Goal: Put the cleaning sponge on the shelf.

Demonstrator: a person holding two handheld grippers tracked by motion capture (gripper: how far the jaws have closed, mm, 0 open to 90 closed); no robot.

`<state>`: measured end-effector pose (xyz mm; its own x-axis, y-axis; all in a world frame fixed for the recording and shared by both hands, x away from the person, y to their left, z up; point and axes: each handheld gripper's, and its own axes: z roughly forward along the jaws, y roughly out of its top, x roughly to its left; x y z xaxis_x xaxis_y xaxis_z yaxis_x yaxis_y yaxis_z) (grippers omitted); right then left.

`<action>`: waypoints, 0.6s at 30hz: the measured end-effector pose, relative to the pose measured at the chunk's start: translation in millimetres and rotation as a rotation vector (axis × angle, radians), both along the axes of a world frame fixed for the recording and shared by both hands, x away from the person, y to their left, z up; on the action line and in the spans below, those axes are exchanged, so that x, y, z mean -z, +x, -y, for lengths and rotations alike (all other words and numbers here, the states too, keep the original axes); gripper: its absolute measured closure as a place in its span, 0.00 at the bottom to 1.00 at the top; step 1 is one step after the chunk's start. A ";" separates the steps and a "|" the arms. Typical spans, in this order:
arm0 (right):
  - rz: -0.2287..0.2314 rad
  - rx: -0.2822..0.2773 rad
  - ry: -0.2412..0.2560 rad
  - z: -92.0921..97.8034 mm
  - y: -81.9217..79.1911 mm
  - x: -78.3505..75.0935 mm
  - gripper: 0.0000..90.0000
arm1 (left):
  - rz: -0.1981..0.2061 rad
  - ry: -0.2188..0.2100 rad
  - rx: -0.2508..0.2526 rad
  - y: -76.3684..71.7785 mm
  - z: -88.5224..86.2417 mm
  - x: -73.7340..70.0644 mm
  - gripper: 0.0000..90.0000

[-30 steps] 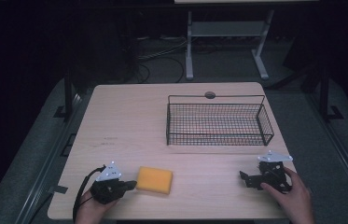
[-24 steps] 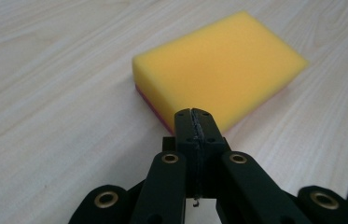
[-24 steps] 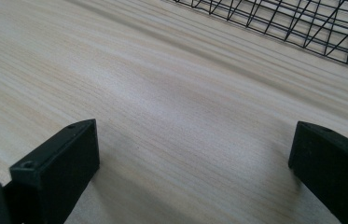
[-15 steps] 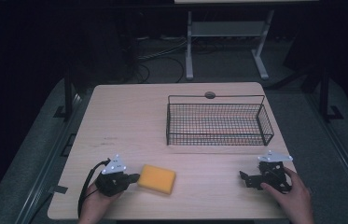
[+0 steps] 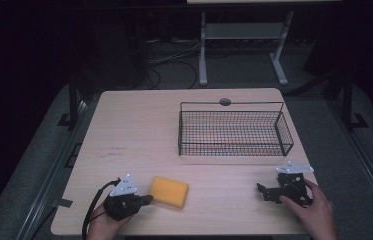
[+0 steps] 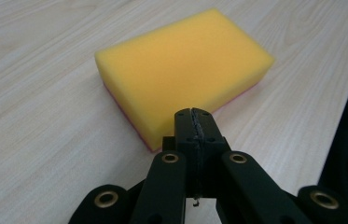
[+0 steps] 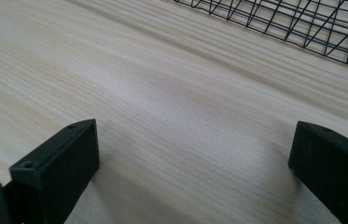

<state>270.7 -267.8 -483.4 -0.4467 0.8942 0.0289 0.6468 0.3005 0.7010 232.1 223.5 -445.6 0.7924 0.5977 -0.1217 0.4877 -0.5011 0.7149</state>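
A yellow sponge (image 5: 169,191) with a pink underside lies flat on the wooden table (image 5: 144,135), near its front edge. My left gripper (image 5: 146,199) rests just left of the sponge, jaws shut together with nothing between them, tips almost at its near side. In the left gripper view the sponge (image 6: 181,70) sits right beyond the left gripper (image 6: 194,122). My right gripper (image 5: 260,190) rests on the table at the front right, jaws wide apart, holding nothing. Bare wood lies between the jaws of the right gripper (image 7: 192,144).
A black wire basket (image 5: 234,131) stands at the back right of the table, with a thin reddish streak showing inside; its mesh (image 7: 302,21) crosses the top of the right gripper view. A round hole (image 5: 225,102) sits by the far edge. A cable trails from the left gripper.
My left gripper has slid right along the table toward the sponge, closing the gap to its near side. The right gripper and the sponge have stayed put.
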 end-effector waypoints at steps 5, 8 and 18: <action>0.000 0.001 0.000 0.0 0.3 0.0 0.01 | 0.003 0.016 0.001 10.2 1.3 1.8 1.00; 0.001 0.001 -0.001 0.0 0.3 0.0 0.01 | 0.011 0.023 0.001 14.9 3.2 2.0 1.00; 0.001 0.002 -0.001 -0.1 0.5 0.1 0.01 | 0.037 0.041 0.004 29.2 13.5 0.5 1.00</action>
<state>271.3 -267.8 -483.5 -0.4452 0.8950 0.0276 0.6466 0.3000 0.7014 261.3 210.0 -446.1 0.7985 0.5982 -0.0678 0.4590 -0.5320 0.7115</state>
